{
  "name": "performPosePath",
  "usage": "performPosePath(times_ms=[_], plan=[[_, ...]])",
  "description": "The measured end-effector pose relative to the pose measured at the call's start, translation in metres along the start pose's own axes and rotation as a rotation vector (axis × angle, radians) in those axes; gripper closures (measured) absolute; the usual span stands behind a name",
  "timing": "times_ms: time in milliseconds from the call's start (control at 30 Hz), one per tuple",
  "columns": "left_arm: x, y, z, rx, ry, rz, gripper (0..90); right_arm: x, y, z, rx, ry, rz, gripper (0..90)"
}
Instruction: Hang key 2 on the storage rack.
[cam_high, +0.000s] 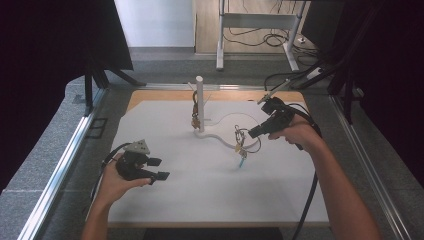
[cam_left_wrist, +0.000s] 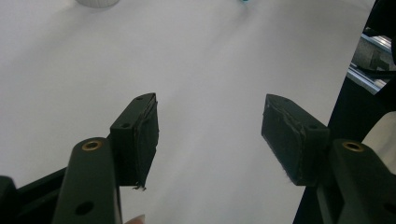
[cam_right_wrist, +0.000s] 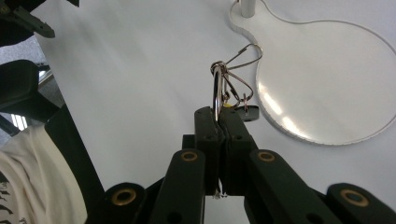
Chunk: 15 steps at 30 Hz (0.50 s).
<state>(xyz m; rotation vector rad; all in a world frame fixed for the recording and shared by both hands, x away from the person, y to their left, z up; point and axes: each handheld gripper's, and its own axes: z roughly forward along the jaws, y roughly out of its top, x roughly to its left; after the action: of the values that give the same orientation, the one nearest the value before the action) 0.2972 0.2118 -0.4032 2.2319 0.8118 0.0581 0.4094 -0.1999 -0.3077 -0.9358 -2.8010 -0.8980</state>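
Resting low over the white board (cam_high: 165, 200), the left gripper (cam_high: 156, 169) holds its jaws apart with nothing between them. Right of the upright white post (cam_high: 200, 102), the right gripper (cam_high: 253, 133) has its jaws pressed together on a metal key ring (cam_right_wrist: 218, 88), lifted above the board beside the clear round base (cam_right_wrist: 327, 74)

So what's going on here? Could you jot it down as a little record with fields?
surface: white board on the table
stand: white post on a clear base
right gripper: shut on the key ring, which hangs above the board with wire clips
left gripper: open, nothing between the jaws, low over the board
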Motion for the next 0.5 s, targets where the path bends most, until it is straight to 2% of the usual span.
performPosePath(times_ms=[500], plan=[[0.0, 0.0, -0.002, -0.004, -0.003, 0.001, 37.2, -0.006, 0.014, -0.002, -0.029, 0.005, 0.017, 87.2]])
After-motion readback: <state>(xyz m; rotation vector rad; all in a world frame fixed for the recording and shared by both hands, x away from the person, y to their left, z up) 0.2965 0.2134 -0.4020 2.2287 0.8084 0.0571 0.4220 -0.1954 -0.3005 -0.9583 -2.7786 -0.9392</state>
